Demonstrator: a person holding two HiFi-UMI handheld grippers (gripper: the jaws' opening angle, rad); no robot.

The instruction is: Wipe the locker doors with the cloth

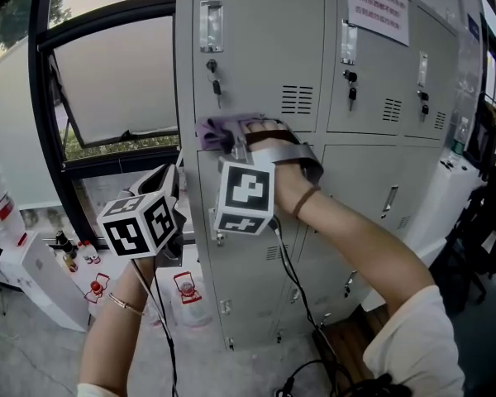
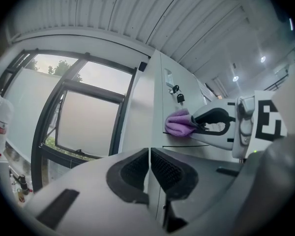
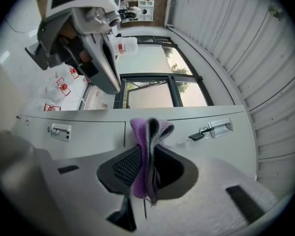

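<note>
Grey metal lockers [image 1: 256, 48] stand in a row ahead, each door with a handle and a key [image 1: 217, 85]. A purple cloth [image 1: 219, 131] is pressed against the lower edge of the upper left door, with my right gripper [image 1: 231, 141] shut on it. The right gripper view shows the folded cloth [image 3: 147, 151] pinched between the jaws and touching the door [image 3: 83, 132]. My left gripper [image 1: 169, 180] is held lower left, beside the locker's side, its jaws shut with nothing between them [image 2: 149, 168]. From the left gripper view the cloth [image 2: 179, 123] shows against the locker.
A large dark-framed window [image 1: 107, 89] is left of the lockers. Bottles and small red items [image 1: 99, 288] lie on the floor by a white unit [image 1: 41, 275]. Cables [image 1: 306, 321] hang from the grippers. More lockers [image 1: 397, 64] run to the right.
</note>
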